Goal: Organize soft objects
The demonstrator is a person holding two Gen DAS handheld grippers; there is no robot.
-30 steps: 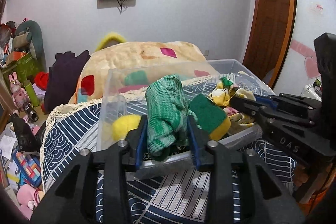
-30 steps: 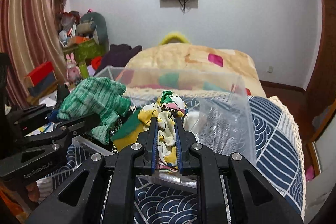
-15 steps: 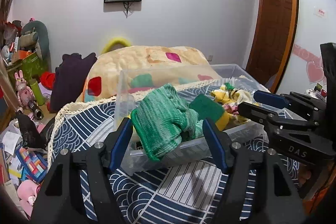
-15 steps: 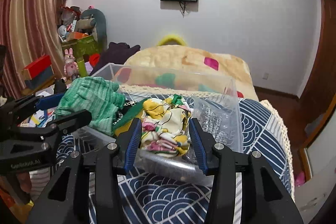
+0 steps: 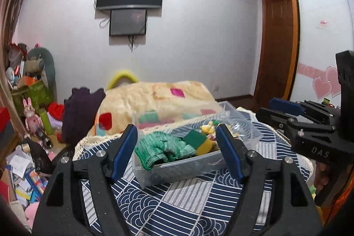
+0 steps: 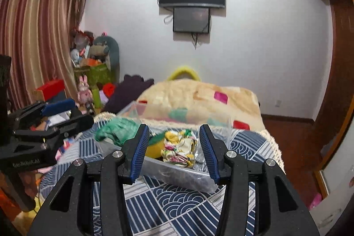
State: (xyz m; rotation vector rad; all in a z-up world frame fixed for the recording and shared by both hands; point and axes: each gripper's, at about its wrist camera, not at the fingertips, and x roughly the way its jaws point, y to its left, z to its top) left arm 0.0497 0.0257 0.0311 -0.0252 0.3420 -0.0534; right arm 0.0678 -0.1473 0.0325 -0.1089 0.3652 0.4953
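Observation:
A clear plastic bin sits on the blue patterned bed cover. In it lie a green knitted cloth, a green-and-yellow sponge and a yellow floral cloth. My left gripper is open and empty, drawn back in front of the bin. My right gripper is open and empty, also short of the bin. Each gripper shows at the edge of the other's view.
A cream blanket with coloured patches lies behind the bin, with a dark purple garment to its left. Toys and boxes clutter the left floor. A wooden door stands at the right.
Both grippers opened, let go of the green knitted cloth and the floral cloth into the bin, then drew back and rose away from it.

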